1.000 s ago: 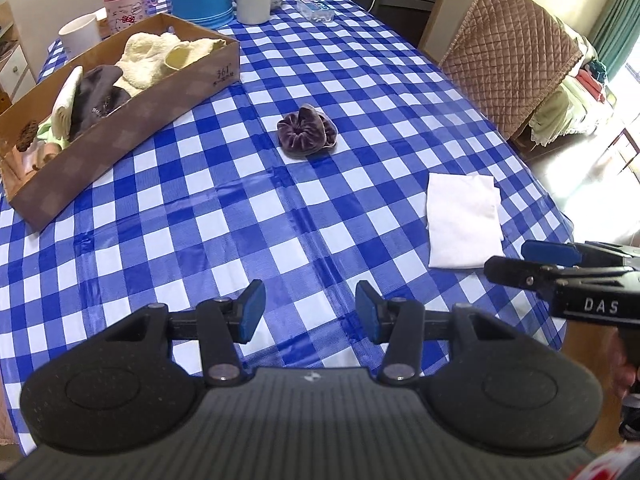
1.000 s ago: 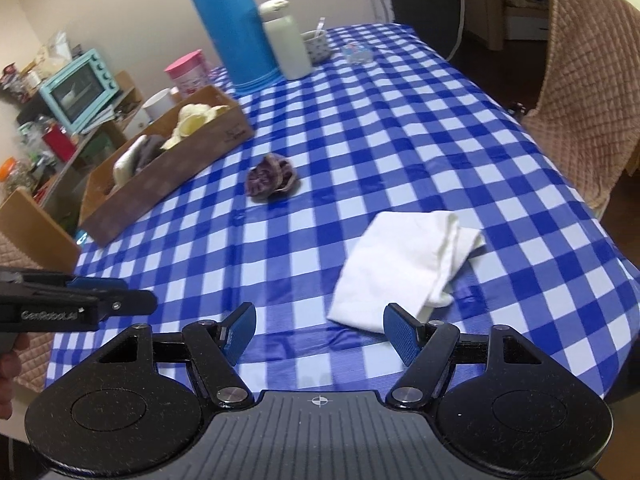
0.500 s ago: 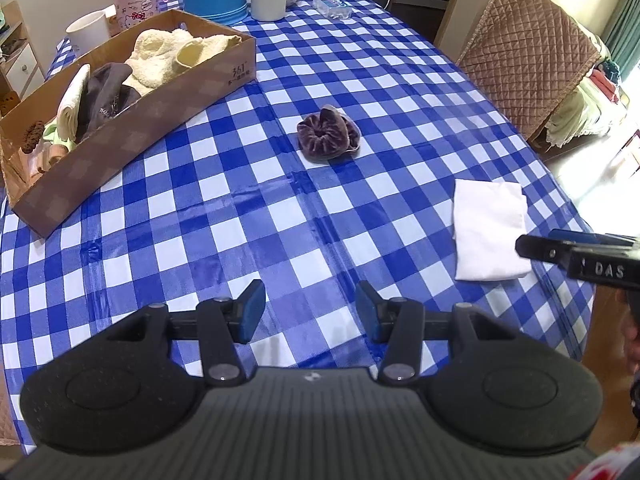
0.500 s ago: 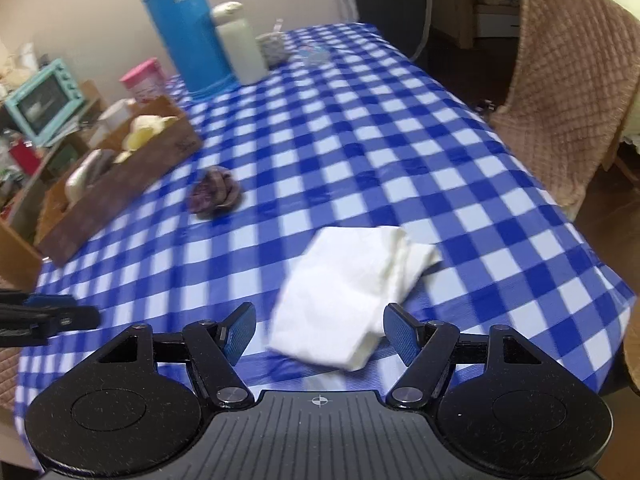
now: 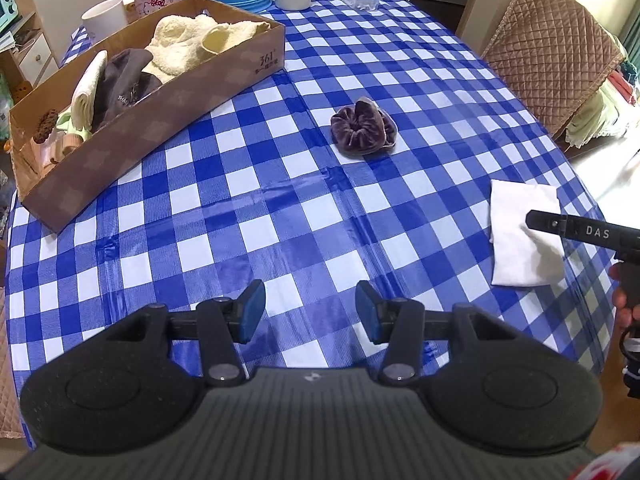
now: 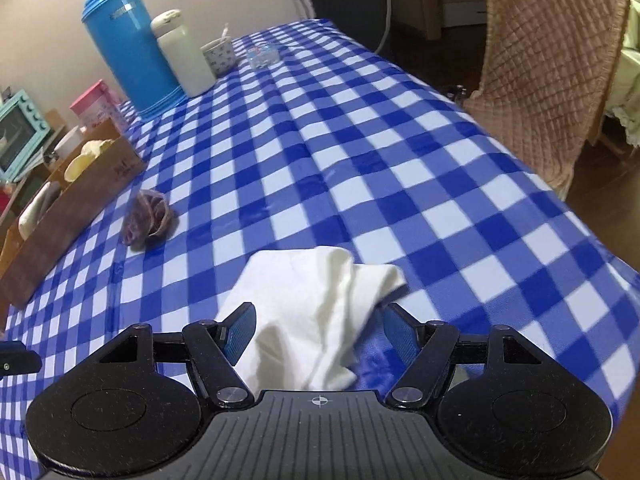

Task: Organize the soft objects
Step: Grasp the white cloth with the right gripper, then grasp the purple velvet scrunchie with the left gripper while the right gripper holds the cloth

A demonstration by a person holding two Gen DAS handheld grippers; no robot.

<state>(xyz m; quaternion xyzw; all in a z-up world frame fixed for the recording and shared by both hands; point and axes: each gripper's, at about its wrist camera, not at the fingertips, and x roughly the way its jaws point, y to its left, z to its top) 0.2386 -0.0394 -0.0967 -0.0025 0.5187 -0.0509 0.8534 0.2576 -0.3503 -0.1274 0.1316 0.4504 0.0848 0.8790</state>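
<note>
Folded white cloth [image 6: 316, 312], slightly rumpled, lying flat near the table's edge, well apart from the cardboard box [image 5: 132, 136]. Purple velvet scrunchie [image 5: 362, 128], crumpled in a soft heap, resting near the box's long side. Inside the box: cream towel [image 5: 180, 46], dark grey cloth [image 5: 120, 84], other soft pieces.

table [image 5: 320, 208]: blue-white checked cloth, centre
chair [image 6: 548, 76]: brown quilted cover, 2 o'clock
wall [image 6: 52, 12]: plain beige, 11 o'clock
toaster oven [image 6: 16, 136]: teal, 9 o'clock
light [image 5: 624, 184]: bright floor patch, 3 o'clock
</note>
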